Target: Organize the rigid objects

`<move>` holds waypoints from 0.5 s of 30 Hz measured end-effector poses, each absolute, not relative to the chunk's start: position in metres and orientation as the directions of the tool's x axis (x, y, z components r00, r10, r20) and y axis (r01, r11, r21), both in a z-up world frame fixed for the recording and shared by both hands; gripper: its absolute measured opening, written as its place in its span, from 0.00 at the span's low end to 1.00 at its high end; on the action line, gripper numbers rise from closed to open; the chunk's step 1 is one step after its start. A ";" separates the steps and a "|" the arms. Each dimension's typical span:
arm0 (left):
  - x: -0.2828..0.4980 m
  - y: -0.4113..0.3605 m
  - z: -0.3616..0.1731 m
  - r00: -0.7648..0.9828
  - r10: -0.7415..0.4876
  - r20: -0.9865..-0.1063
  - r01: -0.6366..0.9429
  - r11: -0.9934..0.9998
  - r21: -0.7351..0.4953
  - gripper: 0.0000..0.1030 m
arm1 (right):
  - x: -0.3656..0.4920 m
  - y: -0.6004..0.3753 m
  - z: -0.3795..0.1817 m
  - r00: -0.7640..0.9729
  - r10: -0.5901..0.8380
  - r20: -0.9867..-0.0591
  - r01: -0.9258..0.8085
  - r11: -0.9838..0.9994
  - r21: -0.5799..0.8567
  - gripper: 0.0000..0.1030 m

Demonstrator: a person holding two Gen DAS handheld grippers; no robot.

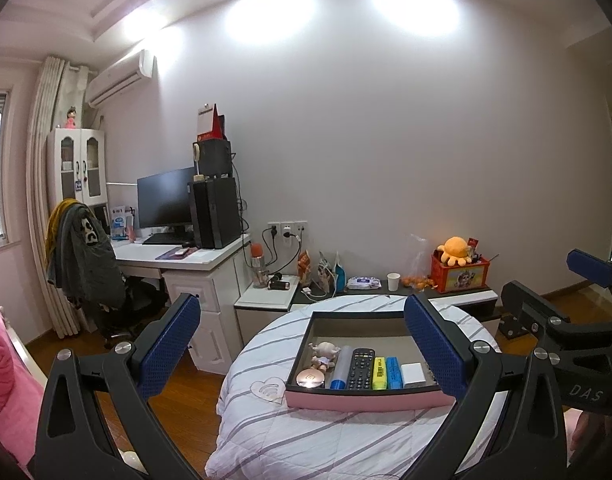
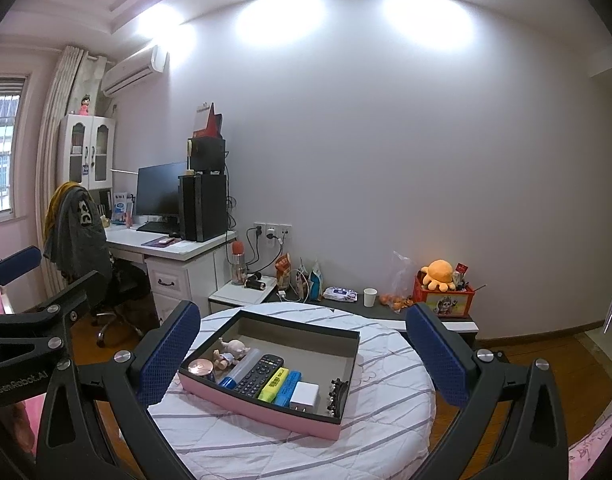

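**Both grippers hover empty above the filled tray**

The left gripper point(image 1: 302, 344) and right gripper point(image 2: 300, 354) hold their jaws wide apart, gripping nothing. On the round striped-cloth surface point(image 2: 385, 408) sits a pink-sided rectangular tray point(image 2: 258, 404). Along its near edge lie a black remote control point(image 2: 258, 374), a yellow highlighter point(image 2: 273, 384) and a white charger block point(image 2: 304, 395).

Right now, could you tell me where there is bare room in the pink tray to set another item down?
The far half of the pink tray, behind the remote up to the back wall, is bare. The near row is crowded, doll through white charger and hair clip.
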State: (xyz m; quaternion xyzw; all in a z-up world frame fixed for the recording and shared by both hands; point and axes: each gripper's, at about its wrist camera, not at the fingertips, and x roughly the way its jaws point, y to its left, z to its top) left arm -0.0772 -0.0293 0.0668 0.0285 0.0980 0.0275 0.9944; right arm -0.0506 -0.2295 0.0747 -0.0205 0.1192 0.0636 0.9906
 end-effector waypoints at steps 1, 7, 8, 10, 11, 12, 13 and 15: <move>-0.076 -0.029 0.067 0.979 0.059 -0.196 -0.048 0.997 0.061 1.00 | -0.050 -0.230 0.075 0.963 0.122 -0.241 -0.132 0.991 -0.024 1.00; -0.070 -0.030 0.068 0.977 0.054 -0.205 -0.042 0.997 0.061 1.00 | -0.047 -0.230 0.074 0.961 0.119 -0.249 -0.130 0.991 -0.028 1.00; -0.068 -0.032 0.067 0.977 0.052 -0.206 -0.040 0.997 0.061 1.00 | -0.047 -0.231 0.074 0.961 0.119 -0.249 -0.130 0.991 -0.027 1.00; -0.067 -0.033 0.067 0.976 0.052 -0.209 -0.039 0.997 0.065 1.00 | -0.046 -0.231 0.074 0.961 0.114 -0.252 -0.125 0.992 -0.027 1.00; -0.065 -0.034 0.066 0.976 0.050 -0.211 -0.037 0.997 0.065 1.00 | -0.045 -0.232 0.074 0.961 0.114 -0.252 -0.124 0.992 -0.024 1.00; -0.064 -0.035 0.065 0.976 0.047 -0.215 -0.034 0.997 0.065 1.00 | -0.045 -0.232 0.074 0.961 0.111 -0.253 -0.121 0.992 -0.024 1.00; -0.063 -0.036 0.065 0.976 0.046 -0.215 -0.032 0.997 0.066 1.00 | -0.044 -0.233 0.074 0.961 0.109 -0.254 -0.118 0.993 -0.024 1.00; -0.060 -0.038 0.064 0.975 0.040 -0.219 -0.026 0.997 0.066 1.00 | -0.042 -0.234 0.073 0.960 0.104 -0.259 -0.113 0.993 -0.022 1.00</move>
